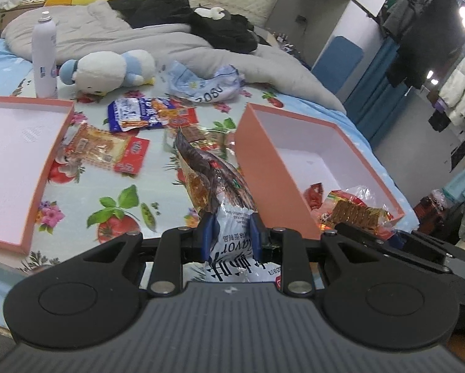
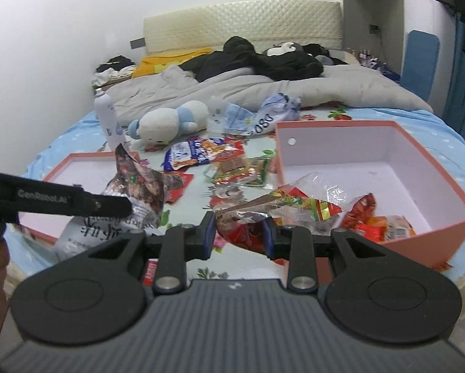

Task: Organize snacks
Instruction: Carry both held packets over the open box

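Both grippers hold snack packets above a flower-print bed sheet, between two pink boxes.

At far left lies the shallow pink lid (image 1: 30, 168), empty, with a white spray can (image 1: 44, 59) and a plush toy (image 1: 108, 73) behind it. Loose snack packs (image 1: 151, 113) are scattered on the sheet (image 1: 86, 199) in the middle. The left gripper (image 1: 231, 228) has its blue pads pinched on a silver-and-brown snack bag (image 1: 220, 186), raised off the sheet. The right gripper (image 2: 240, 231) clamps a crumpled red and clear wrapper (image 2: 254, 220), which seems to overhang the near wall of the deep pink box (image 2: 372, 168). That box already contains a few red and orange packets (image 2: 378, 222).
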Motion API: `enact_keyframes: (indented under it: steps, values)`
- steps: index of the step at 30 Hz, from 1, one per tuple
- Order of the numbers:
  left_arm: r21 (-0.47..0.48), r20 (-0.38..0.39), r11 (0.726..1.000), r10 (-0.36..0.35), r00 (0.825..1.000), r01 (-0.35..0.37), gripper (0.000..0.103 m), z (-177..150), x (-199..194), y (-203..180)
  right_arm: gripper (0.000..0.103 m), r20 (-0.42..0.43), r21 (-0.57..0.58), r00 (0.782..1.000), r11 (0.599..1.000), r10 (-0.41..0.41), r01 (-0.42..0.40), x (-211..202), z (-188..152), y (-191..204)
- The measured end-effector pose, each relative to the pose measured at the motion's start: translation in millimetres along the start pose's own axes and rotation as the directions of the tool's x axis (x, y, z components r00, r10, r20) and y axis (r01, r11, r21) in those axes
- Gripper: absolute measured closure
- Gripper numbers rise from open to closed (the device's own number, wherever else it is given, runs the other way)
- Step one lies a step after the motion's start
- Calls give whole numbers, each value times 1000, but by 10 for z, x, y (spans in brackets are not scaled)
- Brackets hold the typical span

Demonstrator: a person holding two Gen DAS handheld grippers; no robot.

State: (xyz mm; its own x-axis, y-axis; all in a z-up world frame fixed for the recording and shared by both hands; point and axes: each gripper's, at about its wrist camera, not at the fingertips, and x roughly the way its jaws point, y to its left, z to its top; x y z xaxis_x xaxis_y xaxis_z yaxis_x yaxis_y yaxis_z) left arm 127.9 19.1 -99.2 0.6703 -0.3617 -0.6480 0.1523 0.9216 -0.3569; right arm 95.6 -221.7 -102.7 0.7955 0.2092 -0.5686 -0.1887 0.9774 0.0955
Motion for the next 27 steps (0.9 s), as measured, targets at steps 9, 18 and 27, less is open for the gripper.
enact_keyframes:
  steps: [9,18,27]
  values:
    - [2,3,999,-54,999,54,74,-152,35,-492,69,8,0,998,998,-59,59,-255,-9,-325]
    - [35,-35,996,-81,996,82,75,-81,231,-962,69,-8,60,996,994,-87,87,-382,-10,-729]
    - [59,-69,995,-77,995,81,75,232,613,-1258,69,-20,103,995,990,-95,96,-167,154,-1111]
